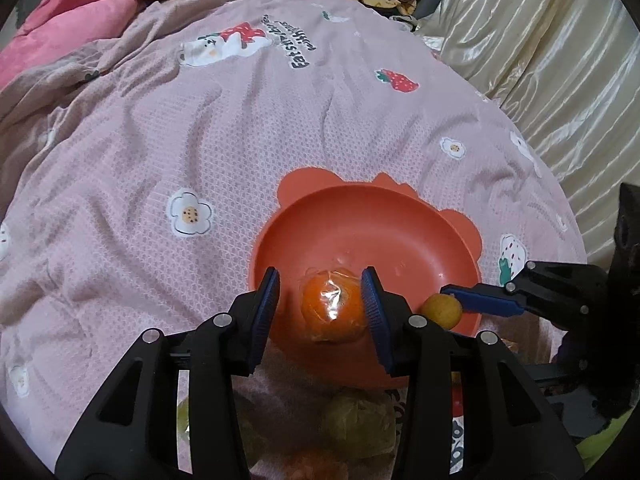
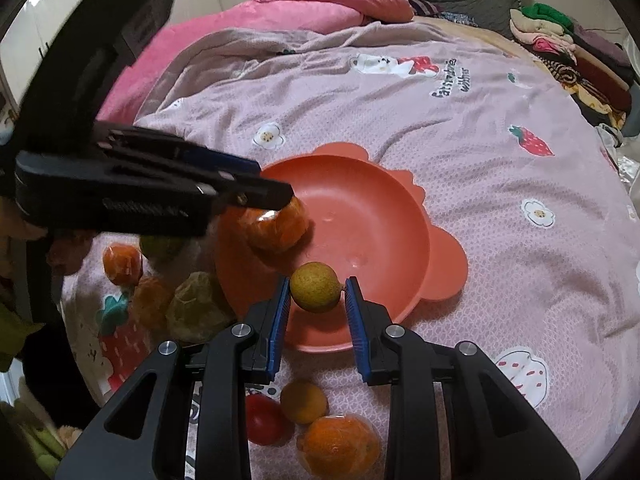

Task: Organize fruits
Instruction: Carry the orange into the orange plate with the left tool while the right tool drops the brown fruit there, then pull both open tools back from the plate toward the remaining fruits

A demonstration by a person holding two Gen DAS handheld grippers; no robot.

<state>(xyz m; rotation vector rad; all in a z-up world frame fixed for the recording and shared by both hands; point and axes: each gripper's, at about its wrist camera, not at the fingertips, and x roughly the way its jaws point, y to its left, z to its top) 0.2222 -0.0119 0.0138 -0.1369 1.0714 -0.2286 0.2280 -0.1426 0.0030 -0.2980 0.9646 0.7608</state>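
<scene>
A coral bowl [image 1: 400, 220] [image 2: 380, 216] with ear-shaped handles sits on the pink bedspread. My left gripper [image 1: 322, 292] is open around a plastic-wrapped orange [image 1: 334, 304] [image 2: 276, 224] that lies in the bowl's near side; its left pad stands apart from the fruit. My right gripper [image 2: 316, 288] [image 1: 452, 294] is shut on a small yellow-green fruit [image 2: 315, 286] [image 1: 442, 310] and holds it over the bowl's rim.
Loose fruit lies on the bedspread in front of the bowl: wrapped oranges [image 2: 122, 264] [image 2: 338, 446], a greenish wrapped fruit [image 2: 196, 308] [image 1: 360, 424], a red fruit [image 2: 264, 420] and a yellow one [image 2: 303, 400]. A pink duvet [image 2: 312, 0] and folded clothes [image 2: 568, 48] lie far back.
</scene>
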